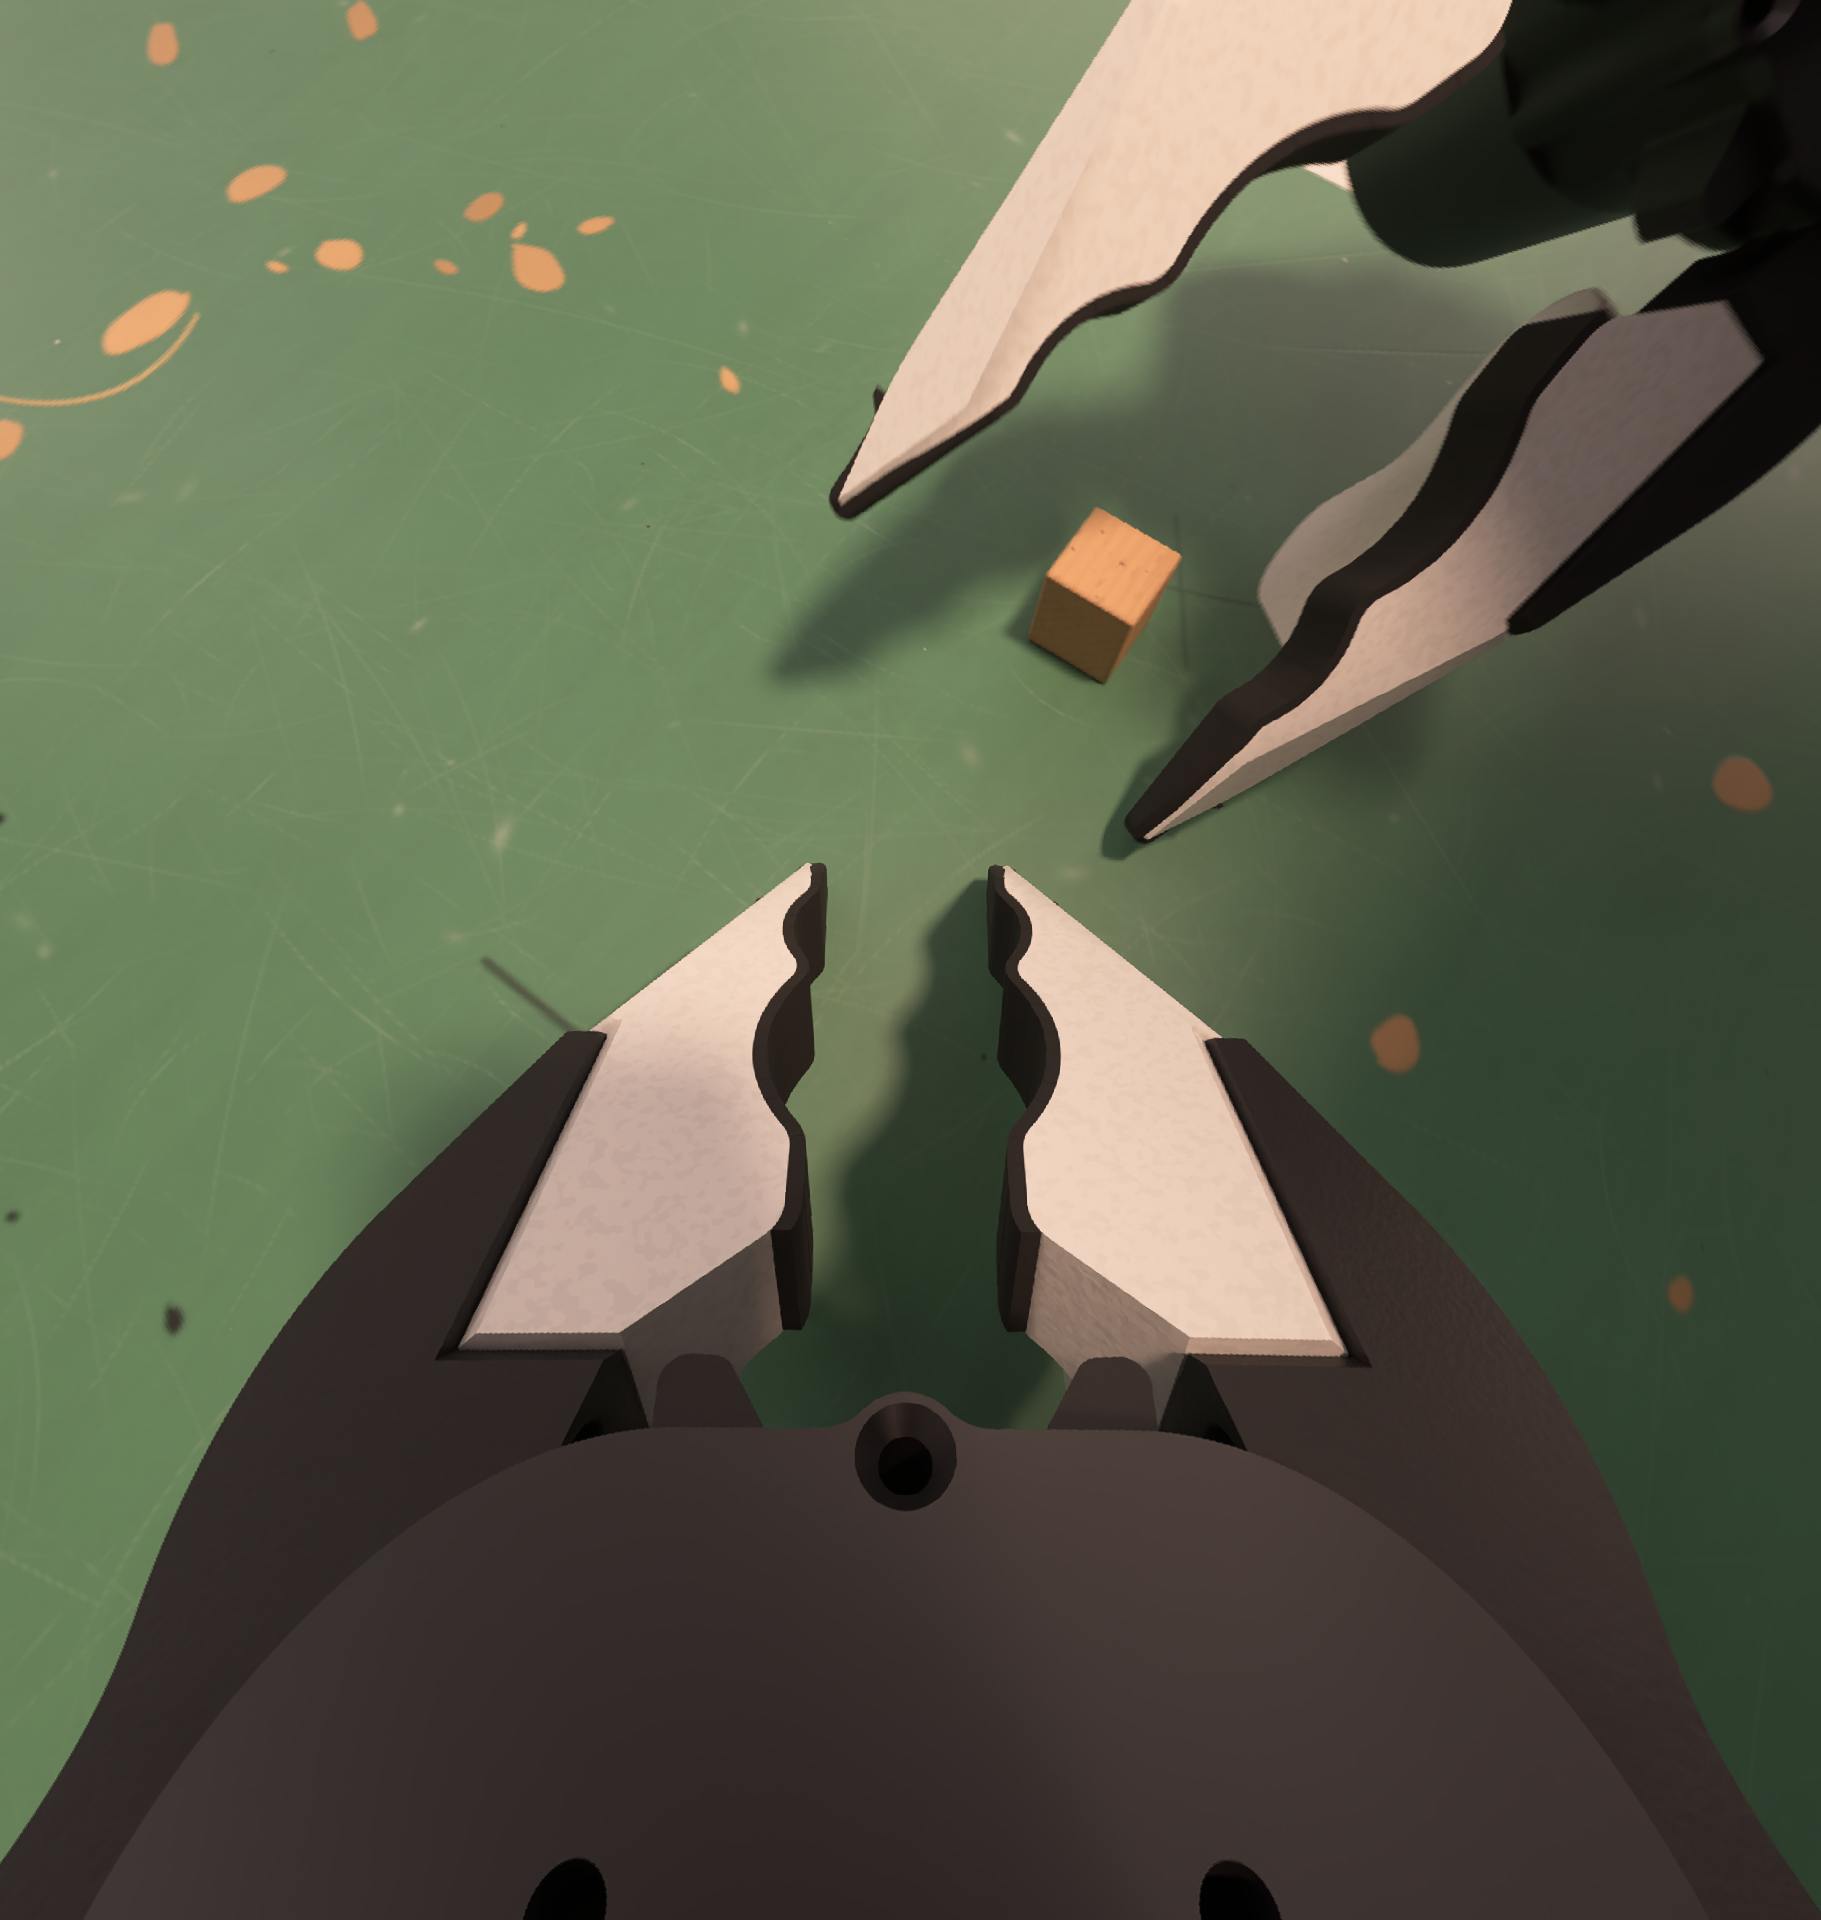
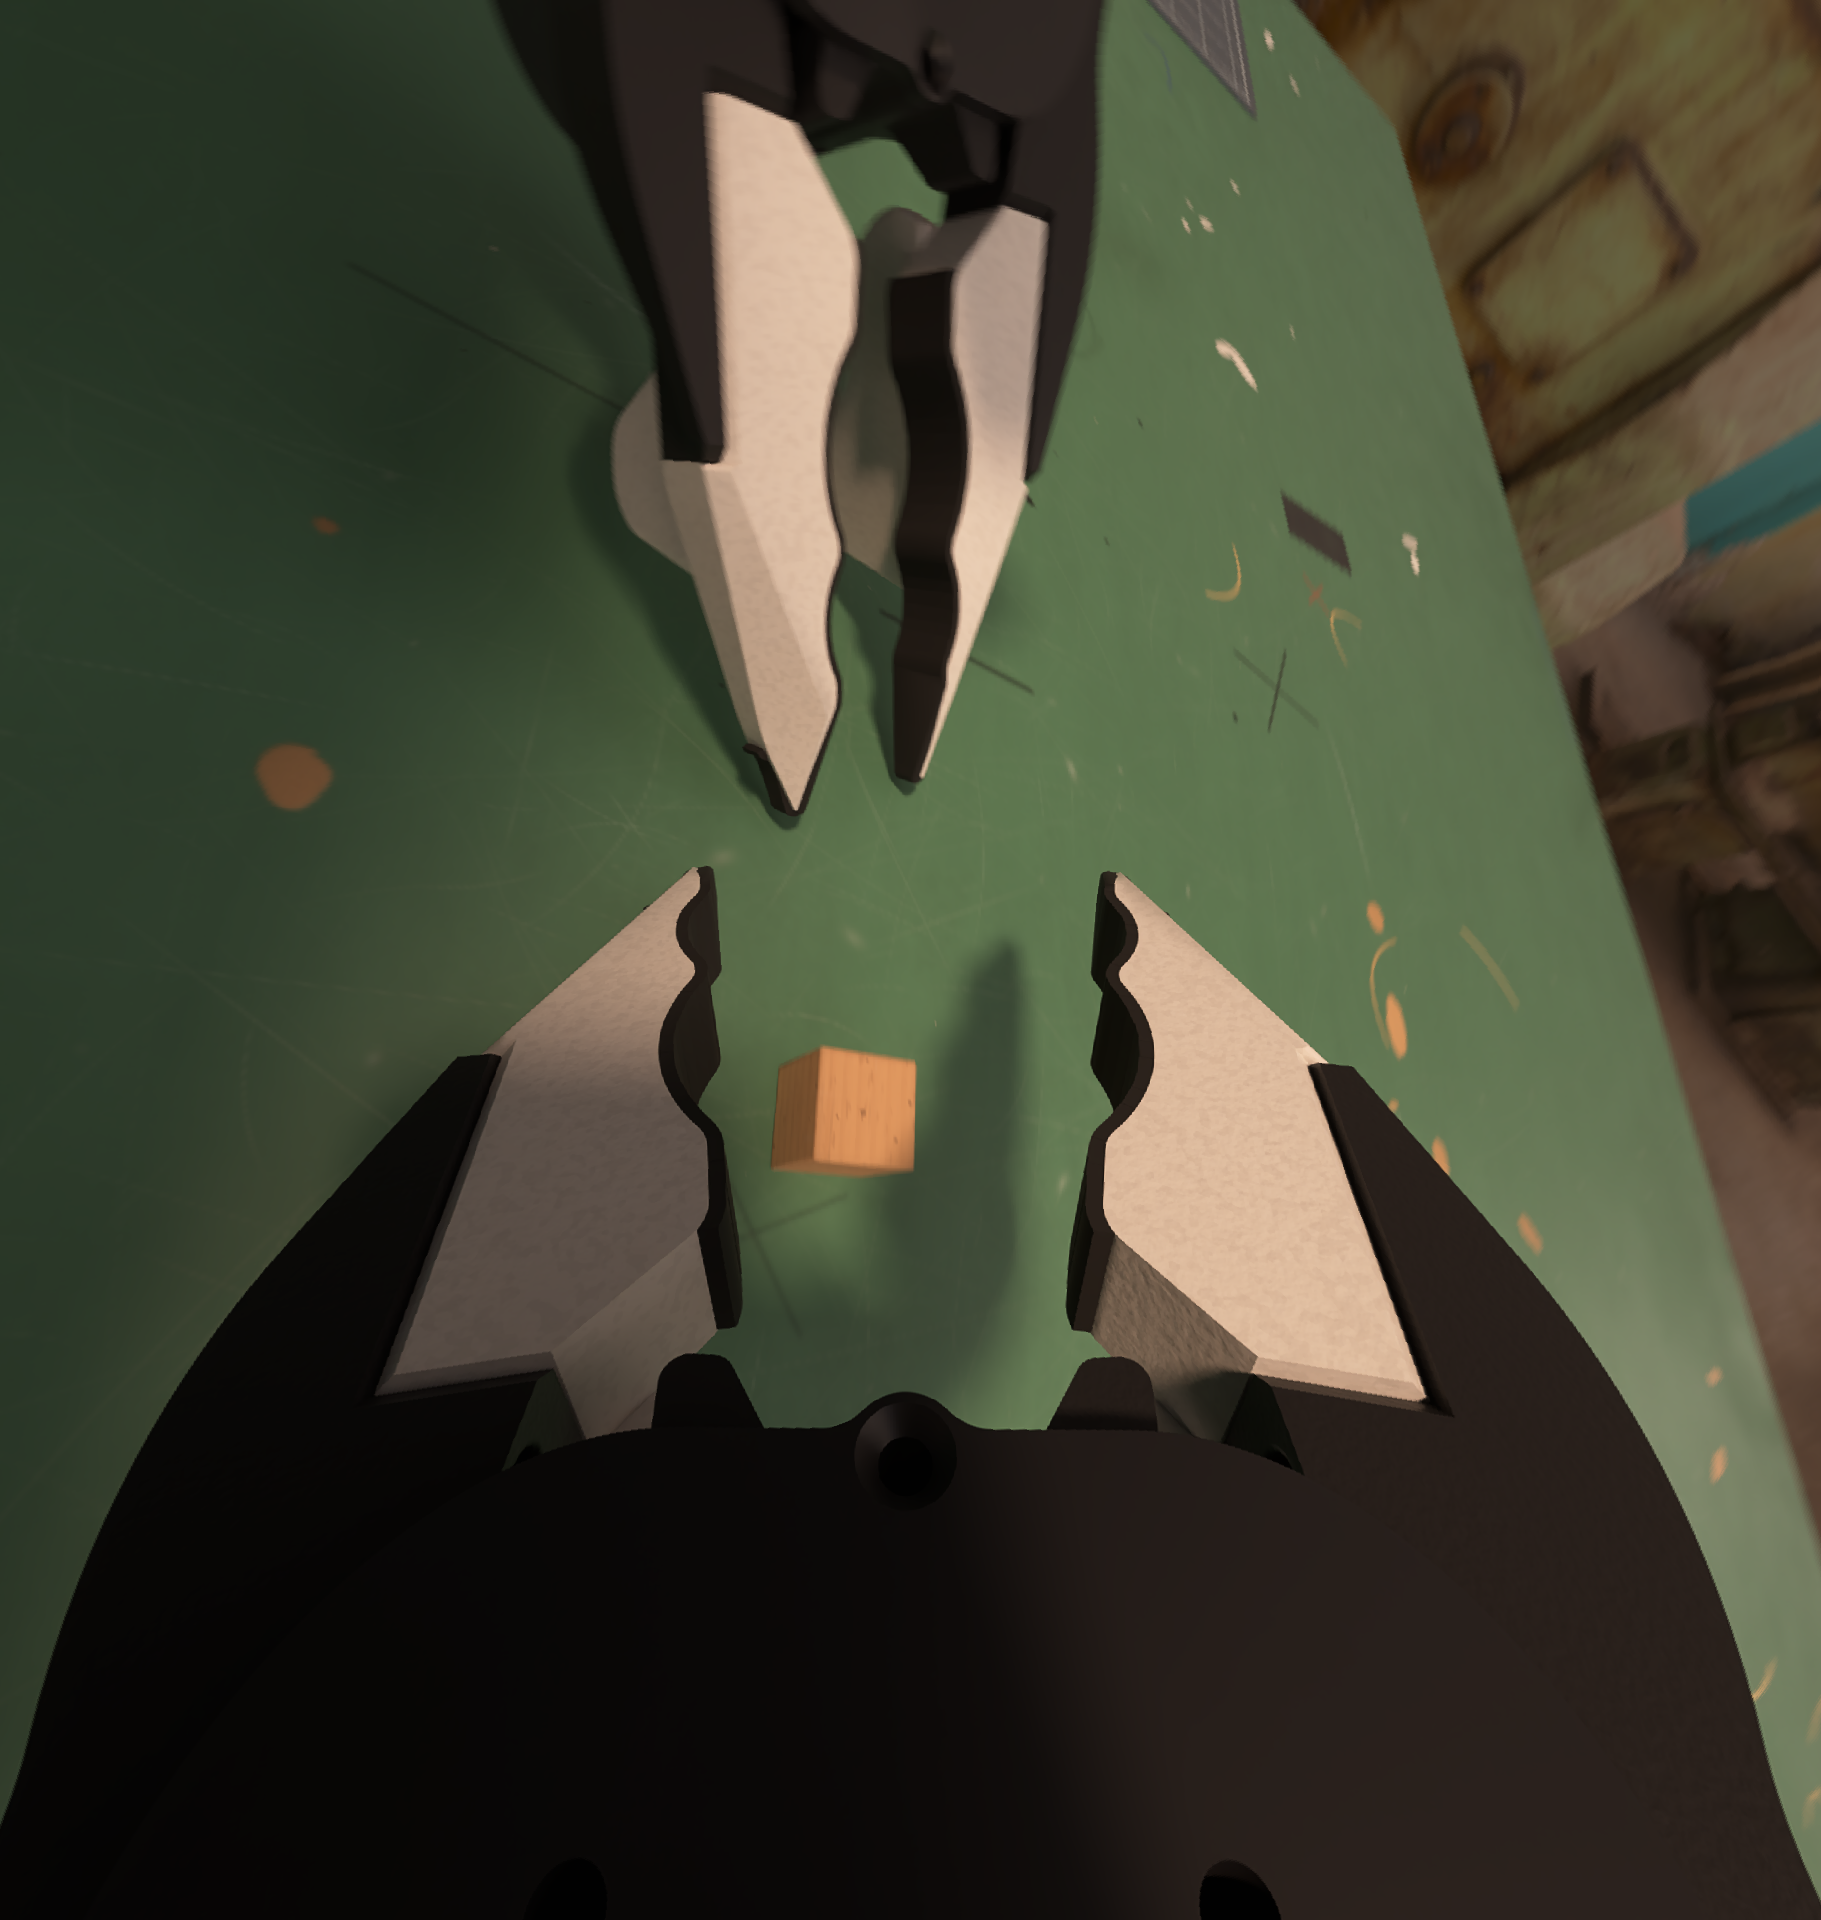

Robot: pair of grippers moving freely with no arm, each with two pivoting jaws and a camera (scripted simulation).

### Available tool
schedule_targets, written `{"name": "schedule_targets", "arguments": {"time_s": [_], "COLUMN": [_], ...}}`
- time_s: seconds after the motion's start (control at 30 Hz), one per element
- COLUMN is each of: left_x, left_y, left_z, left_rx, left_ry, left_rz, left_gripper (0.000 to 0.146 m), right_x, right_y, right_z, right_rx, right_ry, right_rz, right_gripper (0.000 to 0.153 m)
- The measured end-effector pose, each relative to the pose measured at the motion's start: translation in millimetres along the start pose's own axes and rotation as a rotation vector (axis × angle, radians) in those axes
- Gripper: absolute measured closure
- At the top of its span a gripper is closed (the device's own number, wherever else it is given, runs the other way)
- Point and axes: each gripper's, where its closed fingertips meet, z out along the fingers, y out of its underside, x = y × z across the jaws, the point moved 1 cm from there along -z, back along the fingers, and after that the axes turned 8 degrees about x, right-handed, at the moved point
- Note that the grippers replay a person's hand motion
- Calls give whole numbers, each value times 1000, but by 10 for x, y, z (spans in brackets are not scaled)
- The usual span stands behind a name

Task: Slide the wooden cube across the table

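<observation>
A small wooden cube (image 2: pixel 846 1110) rests on the green table (image 2: pixel 262 312). My right gripper (image 2: pixel 907 883) is wide open and straddles the cube, which sits between the two fingers nearer the left one, touching neither. In the left wrist view the cube (image 1: pixel 1103 592) lies between the right gripper's (image 1: pixel 989 665) spread fingers. My left gripper (image 1: pixel 907 878) is empty, its jaws a narrow gap apart, tips close to the table short of the cube. It faces the right gripper, and in the right wrist view the left gripper (image 2: pixel 854 790) hangs just beyond the right fingertips.
The table's edge (image 2: pixel 1571 727) runs down the right side of the right wrist view, with blurred brown surroundings beyond. Orange paint spots (image 1: pixel 142 322) and scratches mark the green table (image 1: pixel 366 675). A small dark patch (image 2: pixel 1316 532) lies on the table near that edge.
</observation>
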Motion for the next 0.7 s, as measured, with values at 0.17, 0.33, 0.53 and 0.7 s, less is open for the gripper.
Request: {"name": "schedule_targets", "arguments": {"time_s": [0.17,0.33,0.53,0.7], "left_x": [-21,10,138,89], "left_y": [-37,-40,-20,-18], "left_z": [93,104,85,6], "left_rx": [-19,-9,-28,-38], "left_ry": [-56,109,356,372], "left_rz": [30,159,267,221], "left_gripper": [122,126,133,130], "right_x": [38,39,4,-2], "right_y": [137,175,282,295], "right_z": [-140,-303,-377,-353], "right_rx": [-31,-8,-36,-17], "right_ry": [-18,-12,-38,-52], "right_rz": [239,331,336,388], "right_gripper": [79,83,90,96]}}
